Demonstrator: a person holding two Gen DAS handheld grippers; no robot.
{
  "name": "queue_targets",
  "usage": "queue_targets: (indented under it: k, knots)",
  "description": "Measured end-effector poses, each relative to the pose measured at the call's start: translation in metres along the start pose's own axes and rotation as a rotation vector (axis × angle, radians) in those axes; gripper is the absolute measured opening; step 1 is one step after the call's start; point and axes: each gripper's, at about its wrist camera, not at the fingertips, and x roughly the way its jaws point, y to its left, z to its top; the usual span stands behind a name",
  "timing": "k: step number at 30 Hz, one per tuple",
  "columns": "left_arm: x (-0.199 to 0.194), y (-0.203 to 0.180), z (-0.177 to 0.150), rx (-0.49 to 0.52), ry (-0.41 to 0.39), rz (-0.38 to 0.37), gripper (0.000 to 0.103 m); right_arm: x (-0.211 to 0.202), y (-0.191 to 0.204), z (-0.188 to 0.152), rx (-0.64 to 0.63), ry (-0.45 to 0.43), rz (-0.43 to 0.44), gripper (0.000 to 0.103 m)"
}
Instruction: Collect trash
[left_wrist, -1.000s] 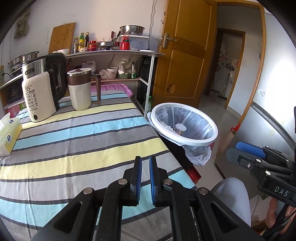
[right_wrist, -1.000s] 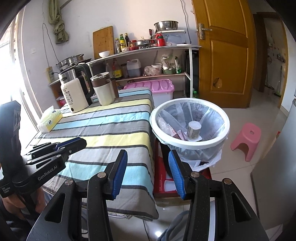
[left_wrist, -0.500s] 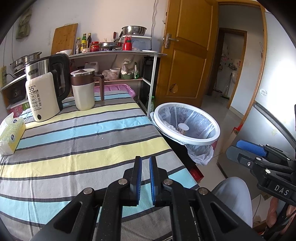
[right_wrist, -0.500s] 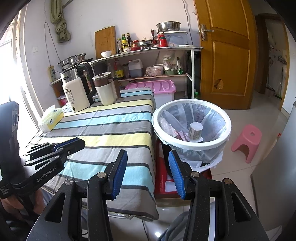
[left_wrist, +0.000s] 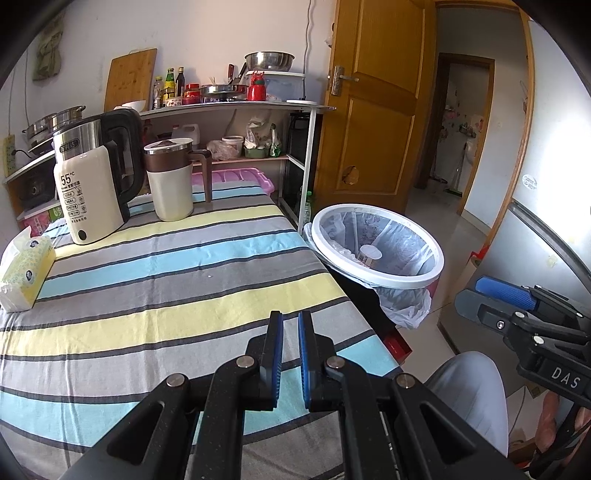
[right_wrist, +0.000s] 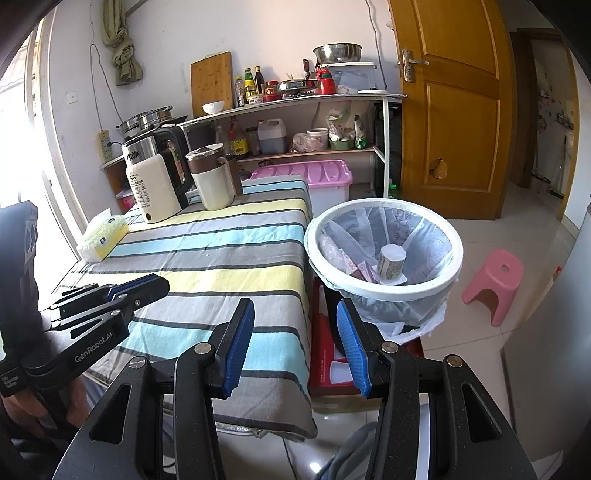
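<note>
Both tools empty; cup (right_wrist: 390, 263) stands upright in bin (right_wrist: 384, 291).

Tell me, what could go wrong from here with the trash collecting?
The bin stands right against the table's edge; a careless swing of the right tool might knock it over and spill the cup inside. Mistaking the tissue pack for trash is another risk. The kettle and jug could topple if bumped.

A table under a striped cloth (left_wrist: 177, 295) carries a kettle (left_wrist: 92, 184), a jug (left_wrist: 171, 181) just beside it, and a tissue pack (left_wrist: 24, 271) near the left edge. The cloth's middle lies bare.
</note>
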Motion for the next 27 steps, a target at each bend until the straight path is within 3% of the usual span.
queue_targets:
  k: [27]
  knots:
    - [-0.0005,0.0041,0.0020,0.005,-0.004,0.011,0.007,0.0009,-0.0003,0.0010,-0.001,-0.001,0.001,0.048]
